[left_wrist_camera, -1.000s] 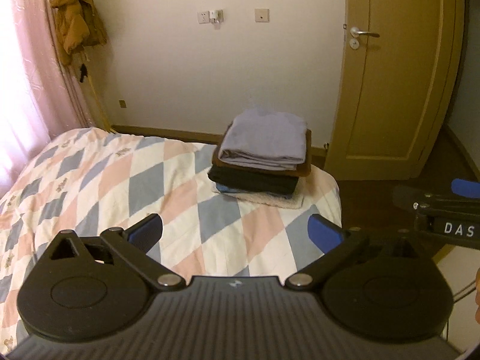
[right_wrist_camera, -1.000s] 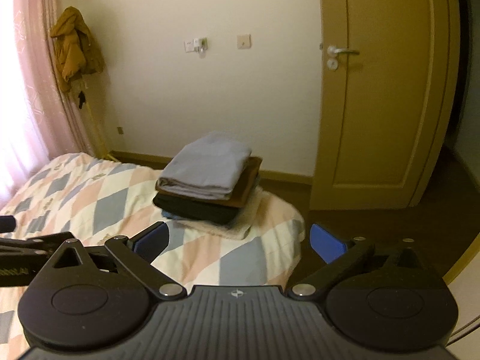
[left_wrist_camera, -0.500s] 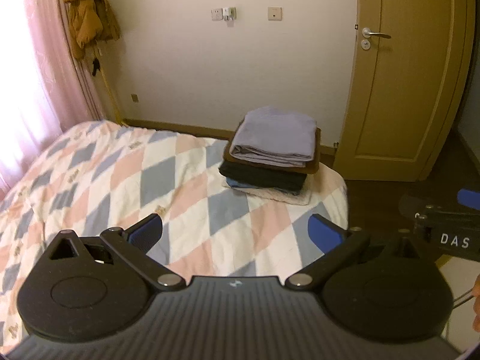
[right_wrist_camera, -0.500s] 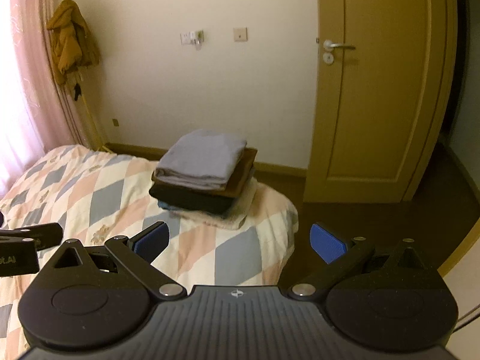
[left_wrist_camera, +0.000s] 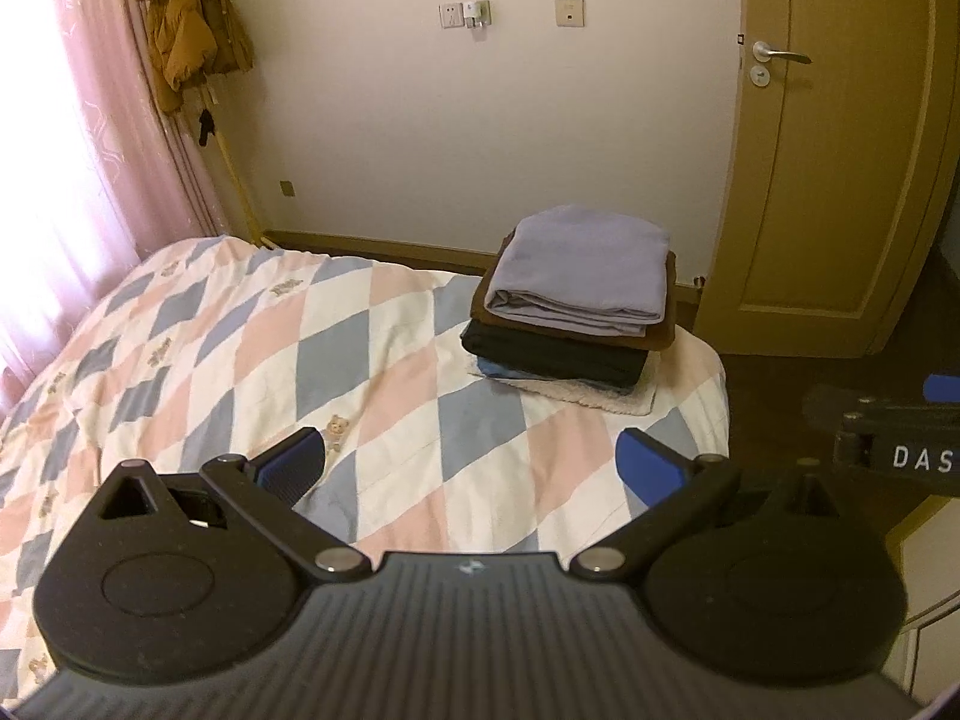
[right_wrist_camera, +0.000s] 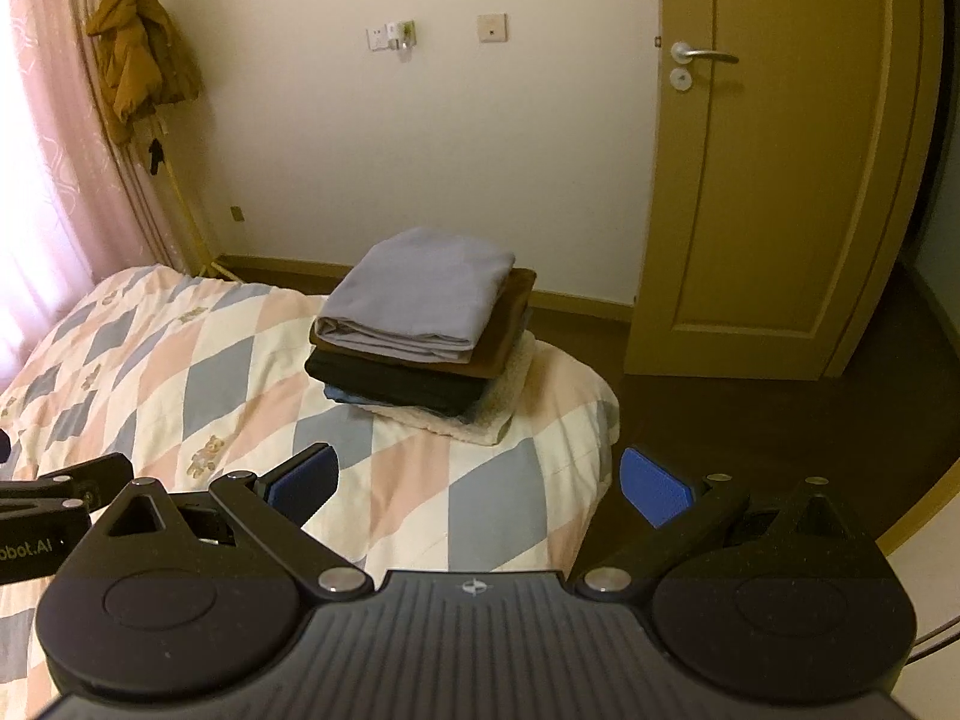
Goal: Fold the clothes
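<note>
the stack of folded clothes (left_wrist_camera: 573, 312) sat on the bed (left_wrist_camera: 252, 360) at its far right corner, well ahead of the left gripper (left_wrist_camera: 471, 465) and the right gripper (right_wrist_camera: 480, 480), which hung side by side above the bed's near right part. behind the bed stood the wall (left_wrist_camera: 480, 120); the door (left_wrist_camera: 840, 150) was to the stack's right, and the jacket (left_wrist_camera: 189, 24) hung beside the curtain (left_wrist_camera: 66, 150) at the left.
</note>
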The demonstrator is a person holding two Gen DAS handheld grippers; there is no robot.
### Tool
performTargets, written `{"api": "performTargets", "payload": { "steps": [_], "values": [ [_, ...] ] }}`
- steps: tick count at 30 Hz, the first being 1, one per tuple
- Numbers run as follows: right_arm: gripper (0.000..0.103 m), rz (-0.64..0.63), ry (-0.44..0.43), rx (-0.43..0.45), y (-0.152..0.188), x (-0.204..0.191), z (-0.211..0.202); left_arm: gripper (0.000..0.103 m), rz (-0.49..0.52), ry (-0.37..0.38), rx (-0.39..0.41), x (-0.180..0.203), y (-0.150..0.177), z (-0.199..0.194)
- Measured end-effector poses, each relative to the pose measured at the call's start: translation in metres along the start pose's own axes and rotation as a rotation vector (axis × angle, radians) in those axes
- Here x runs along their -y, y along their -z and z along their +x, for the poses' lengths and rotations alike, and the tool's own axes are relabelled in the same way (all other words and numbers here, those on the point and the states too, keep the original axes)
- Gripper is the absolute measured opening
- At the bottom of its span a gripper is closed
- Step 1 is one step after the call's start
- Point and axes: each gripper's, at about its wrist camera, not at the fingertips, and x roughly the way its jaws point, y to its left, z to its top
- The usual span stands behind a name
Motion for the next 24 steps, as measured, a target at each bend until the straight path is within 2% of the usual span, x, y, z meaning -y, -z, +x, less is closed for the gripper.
{"api": "performTargets", "payload": {
  "steps": [11, 24],
  "values": [
    [0.103, -0.011, -0.011, -0.062, -0.031, 0.012, 0.053, 0.102, -0.034, 0.002, -0.075, 0.01, -0.026, 0.055],
    [0.103, -0.041, -0.012, -0.147, -0.057, 0.017, 0.114, 0.102, -0.025, -0.016, -0.122, 0.02, -0.059, 0.111]
  ]
}}
